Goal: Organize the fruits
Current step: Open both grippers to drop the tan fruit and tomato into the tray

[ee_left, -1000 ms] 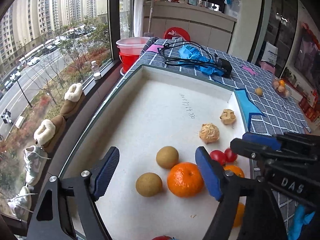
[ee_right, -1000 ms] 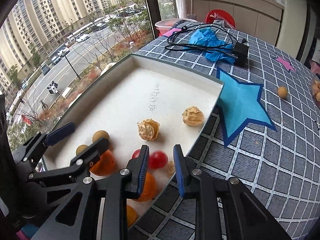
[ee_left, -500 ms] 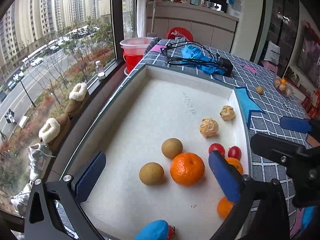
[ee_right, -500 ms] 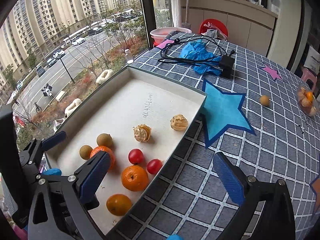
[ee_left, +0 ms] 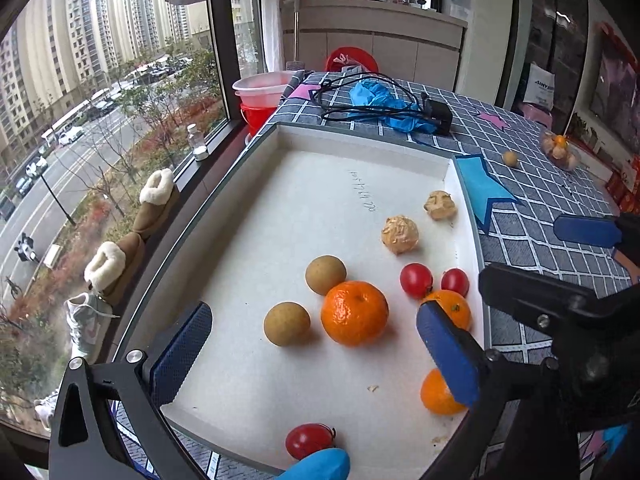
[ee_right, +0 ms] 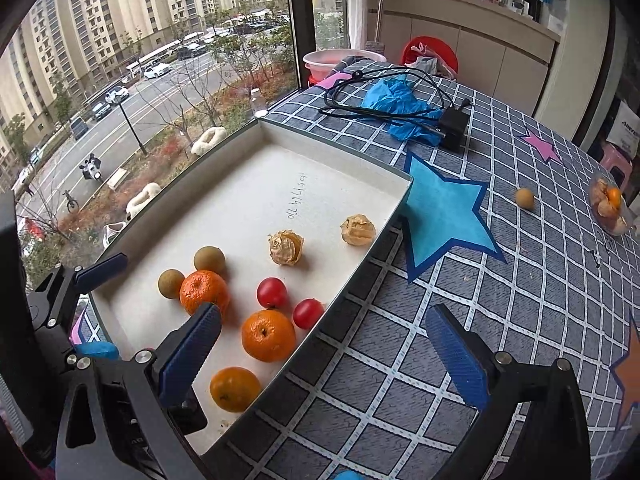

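Observation:
A white tray (ee_left: pixel 360 140) (ee_right: pixel 340 152) on the checked tablecloth holds three oranges (ee_left: pixel 354 313) (ee_right: pixel 268 335), two brown round fruits (ee_left: pixel 286 323) (ee_right: pixel 209 260), two husked physalis (ee_left: pixel 400 235) (ee_right: pixel 285 247) and red cherry tomatoes (ee_left: pixel 416 280) (ee_right: pixel 272 292). Another tomato (ee_left: pixel 309 440) lies at the tray's near edge. My left gripper (ee_left: pixel 316 354) is open and empty above the tray's near end. My right gripper (ee_right: pixel 324 360) is open and empty over the tray's right rim. A loose small fruit (ee_right: pixel 524 198) lies on the cloth.
A black cable and adapter (ee_right: pixel 452 128) and blue gloves (ee_right: pixel 400 100) lie beyond the tray. A clear bag of fruit (ee_right: pixel 610 204) sits at the far right. Pink and red basins (ee_left: pixel 262 96) stand by the window, left of the table.
Both grippers have pulled back and up from the tray. The right gripper's jaws went from nearly shut to wide open. The left jaws spread wider. A red tomato now shows at the near edge.

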A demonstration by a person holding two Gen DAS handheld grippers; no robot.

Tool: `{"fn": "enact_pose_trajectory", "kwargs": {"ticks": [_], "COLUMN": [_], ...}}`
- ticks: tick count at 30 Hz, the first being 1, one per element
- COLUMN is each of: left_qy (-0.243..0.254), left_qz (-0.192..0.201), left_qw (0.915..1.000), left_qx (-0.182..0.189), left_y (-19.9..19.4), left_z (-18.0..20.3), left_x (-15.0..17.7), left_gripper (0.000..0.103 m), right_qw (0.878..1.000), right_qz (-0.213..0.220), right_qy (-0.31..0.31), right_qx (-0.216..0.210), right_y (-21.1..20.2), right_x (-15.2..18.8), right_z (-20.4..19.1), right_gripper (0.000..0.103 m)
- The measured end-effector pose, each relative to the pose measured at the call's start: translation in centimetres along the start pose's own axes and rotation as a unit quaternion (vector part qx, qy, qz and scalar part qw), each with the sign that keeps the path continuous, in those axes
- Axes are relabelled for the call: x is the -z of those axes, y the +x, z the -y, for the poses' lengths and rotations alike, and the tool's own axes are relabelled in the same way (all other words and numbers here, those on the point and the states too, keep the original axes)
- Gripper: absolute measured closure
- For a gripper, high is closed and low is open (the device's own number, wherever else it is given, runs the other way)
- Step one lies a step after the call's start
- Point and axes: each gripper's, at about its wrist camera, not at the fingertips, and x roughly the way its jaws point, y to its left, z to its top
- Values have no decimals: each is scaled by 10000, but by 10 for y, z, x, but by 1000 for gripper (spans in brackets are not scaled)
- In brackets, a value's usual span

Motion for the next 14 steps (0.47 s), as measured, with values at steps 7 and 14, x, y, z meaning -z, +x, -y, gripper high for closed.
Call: {"fn": "enact_pose_trajectory", "kwargs": {"ticks": [7, 14], "left_qy": [16, 113], "left_qz": [19, 121], "left_qw": [10000, 9998], "left_qx": [-22, -96], "left_y": [-4, -8], "left_z": [2, 4], "left_x": [1, 3], "left_gripper": [0, 0], "right_qw": [10000, 10000], "right_qz": [-28, -59], "right_qy": [-26, -54], "right_qx": [9, 11], "right_y": [-1, 0], "right_x": [3, 5], "right_z": [0, -1], "right_gripper": [0, 0]}}
